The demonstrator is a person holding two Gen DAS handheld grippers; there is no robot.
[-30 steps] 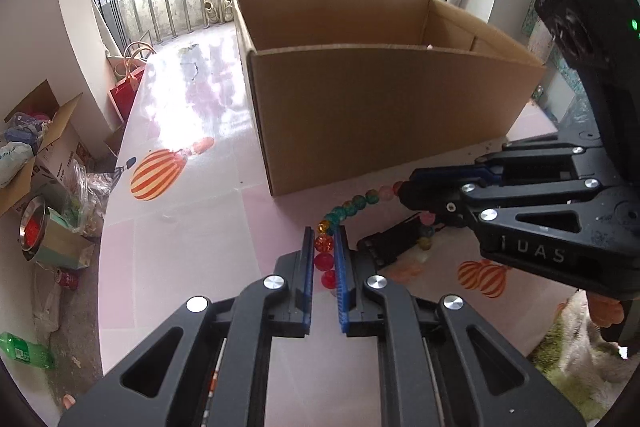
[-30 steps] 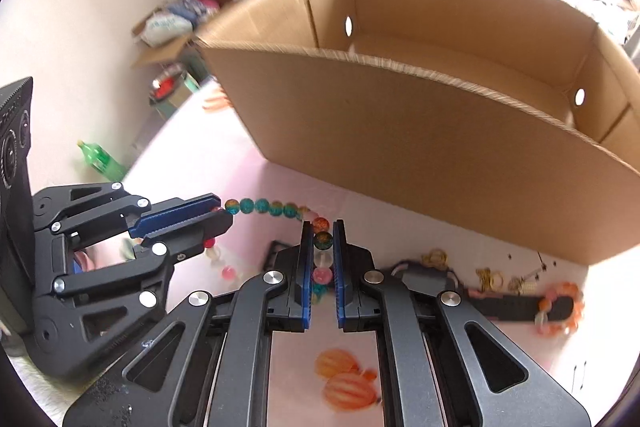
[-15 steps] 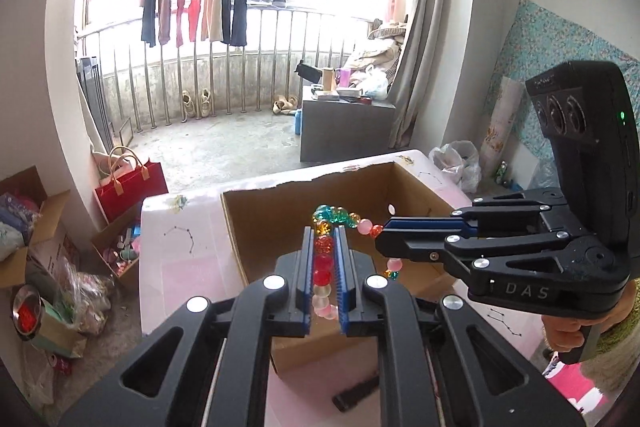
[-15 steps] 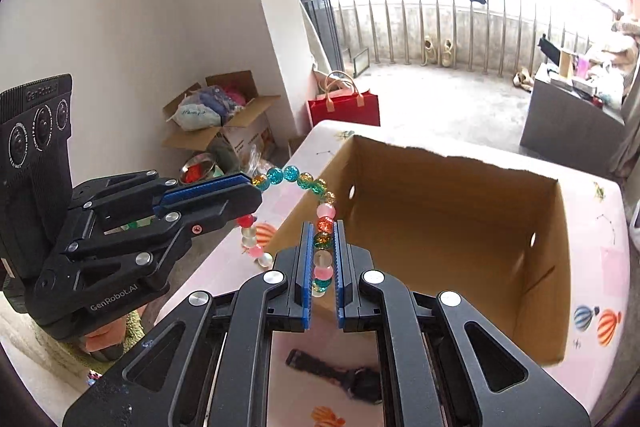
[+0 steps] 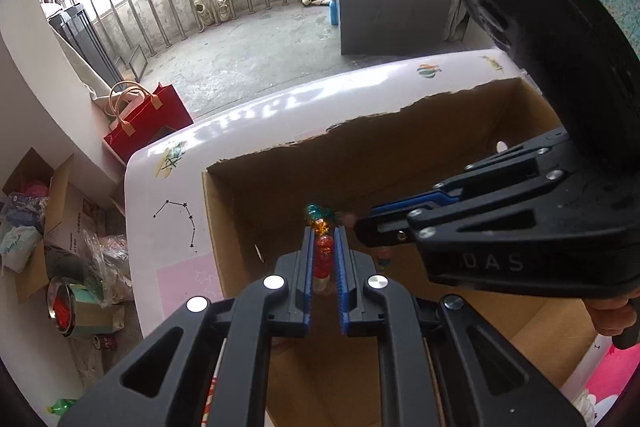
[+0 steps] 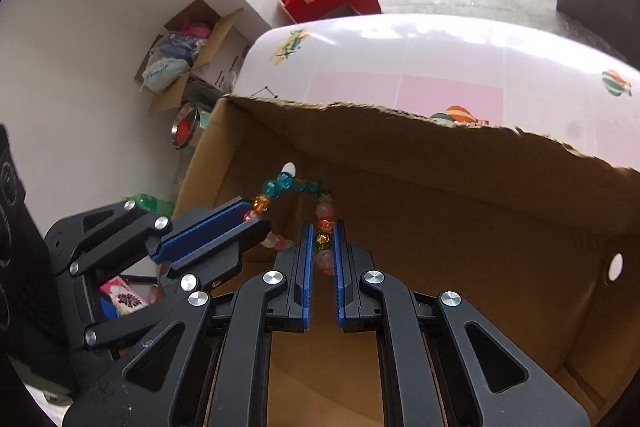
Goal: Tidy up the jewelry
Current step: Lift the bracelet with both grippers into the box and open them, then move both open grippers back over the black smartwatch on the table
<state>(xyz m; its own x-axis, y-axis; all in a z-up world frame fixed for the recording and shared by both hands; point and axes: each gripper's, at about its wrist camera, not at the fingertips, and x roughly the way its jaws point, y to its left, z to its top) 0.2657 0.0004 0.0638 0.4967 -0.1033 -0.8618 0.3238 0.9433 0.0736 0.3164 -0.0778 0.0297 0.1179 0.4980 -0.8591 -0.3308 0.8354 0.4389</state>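
1. While both of your grippers hang over the open cardboard box (image 5: 256, 227), the bead bracelet (image 6: 298, 187) is strung between them, above the box's inside.
2. Your left gripper (image 5: 325, 255) has its blue pads nearly together, pinched on red and orange beads; teal beads show just past its tips.
3. Your right gripper (image 6: 323, 247) is likewise narrow, clamped on an orange, a green and a pale pink bead.
4. From the right wrist view, the strand arches up from the right jaws through teal beads and comes down to the left gripper's blue pads (a few pale beads dangle under them).
5. Both grippers point steeply down into the box.
6. Box sits on a pink table (image 6: 440, 67) printed with balloons.
7. Floor beyond: a red bag (image 5: 148, 123) and a carton of clutter (image 6: 188, 51).
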